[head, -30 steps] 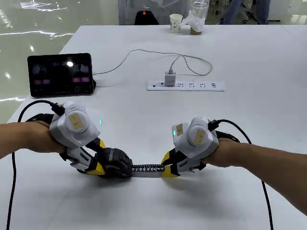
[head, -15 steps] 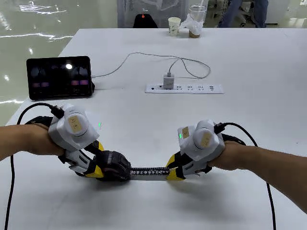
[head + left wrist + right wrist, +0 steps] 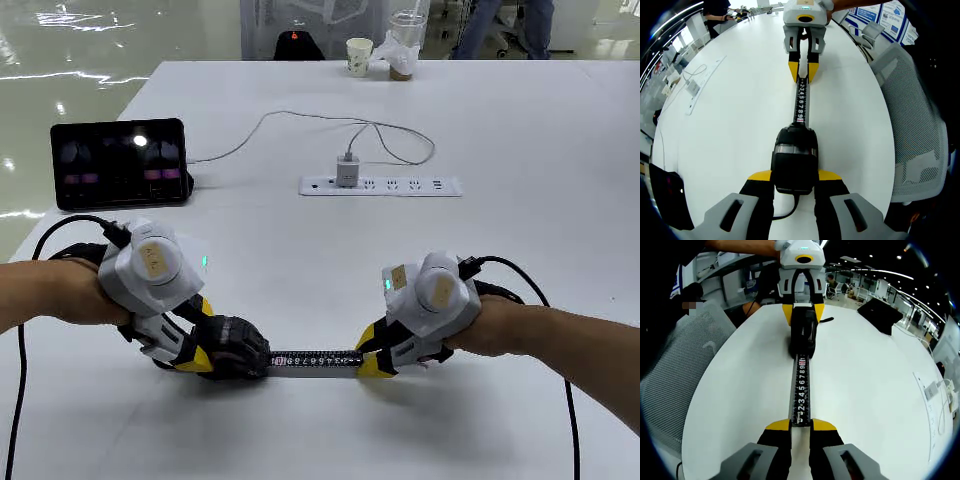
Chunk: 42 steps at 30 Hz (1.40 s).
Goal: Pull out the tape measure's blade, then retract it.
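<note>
A black tape measure case (image 3: 236, 349) lies on the white table, and my left gripper (image 3: 200, 357) is shut on it. The same case (image 3: 794, 160) sits between that gripper's yellow-tipped fingers (image 3: 760, 176) in the left gripper view. A dark blade (image 3: 318, 358) with white numbers runs from the case to my right gripper (image 3: 371, 365), which is shut on its end. In the right gripper view the blade (image 3: 800, 395) stretches from my right gripper (image 3: 800, 426) to the case (image 3: 803, 332). The left gripper view shows the blade (image 3: 801, 100) reaching the right gripper (image 3: 803, 70).
A dark tablet (image 3: 121, 162) stands at the left. A white power strip (image 3: 381, 186) with a plugged charger and cable lies mid-table. A paper cup (image 3: 359, 56) and a glass jar (image 3: 404, 42) stand at the far edge. Black cables trail from both grippers.
The right gripper has moved to the right, away from the left one, and more of the blade shows between them. The left gripper stays on the case.
</note>
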Motion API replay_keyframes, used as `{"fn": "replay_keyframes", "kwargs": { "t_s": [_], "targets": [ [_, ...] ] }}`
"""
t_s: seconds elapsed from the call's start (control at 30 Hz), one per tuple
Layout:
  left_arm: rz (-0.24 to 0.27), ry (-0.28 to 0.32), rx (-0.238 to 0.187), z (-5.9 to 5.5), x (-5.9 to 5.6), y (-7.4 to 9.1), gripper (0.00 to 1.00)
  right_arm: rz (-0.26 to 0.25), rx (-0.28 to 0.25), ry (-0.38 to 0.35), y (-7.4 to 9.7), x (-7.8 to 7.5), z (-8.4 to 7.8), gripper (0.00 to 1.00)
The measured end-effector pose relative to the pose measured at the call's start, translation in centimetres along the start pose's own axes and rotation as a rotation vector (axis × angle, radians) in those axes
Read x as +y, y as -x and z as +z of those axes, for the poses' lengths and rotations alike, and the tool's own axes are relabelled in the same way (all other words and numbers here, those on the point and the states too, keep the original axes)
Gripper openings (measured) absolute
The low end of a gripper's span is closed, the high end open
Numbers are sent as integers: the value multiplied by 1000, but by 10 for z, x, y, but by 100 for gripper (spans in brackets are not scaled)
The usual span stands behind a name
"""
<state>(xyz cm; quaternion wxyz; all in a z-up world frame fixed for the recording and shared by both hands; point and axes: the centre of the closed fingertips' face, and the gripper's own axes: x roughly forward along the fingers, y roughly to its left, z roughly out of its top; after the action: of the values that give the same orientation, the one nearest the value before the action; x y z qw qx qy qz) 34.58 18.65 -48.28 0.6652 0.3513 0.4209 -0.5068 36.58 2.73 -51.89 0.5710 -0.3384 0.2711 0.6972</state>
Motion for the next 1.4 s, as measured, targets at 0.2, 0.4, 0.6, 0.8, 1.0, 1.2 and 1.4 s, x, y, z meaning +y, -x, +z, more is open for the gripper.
{"fn": "replay_keyframes", "kwargs": {
  "t_s": [0.2,0.4,0.6,0.8,1.0,1.2,1.4],
  "targets": [
    [-1,-1,3,1,0,0,24,-2,2,0,5,1,-5,9],
    [-3,-2,4,1,-1,0,24,-5,7,-6,10,1,-11,9],
    [-4,-2,5,2,-1,0,24,-7,12,-10,15,2,-18,9],
    [-5,0,4,3,-2,0,24,-8,17,-13,19,3,-24,9],
    [-6,0,2,3,-1,-1,24,-10,21,-16,23,4,-29,9],
    [-7,-1,3,3,0,-2,24,-9,27,-22,28,5,-35,9],
    [-7,-2,3,2,1,-2,24,-8,39,-27,33,6,-41,9]
  ]
}}
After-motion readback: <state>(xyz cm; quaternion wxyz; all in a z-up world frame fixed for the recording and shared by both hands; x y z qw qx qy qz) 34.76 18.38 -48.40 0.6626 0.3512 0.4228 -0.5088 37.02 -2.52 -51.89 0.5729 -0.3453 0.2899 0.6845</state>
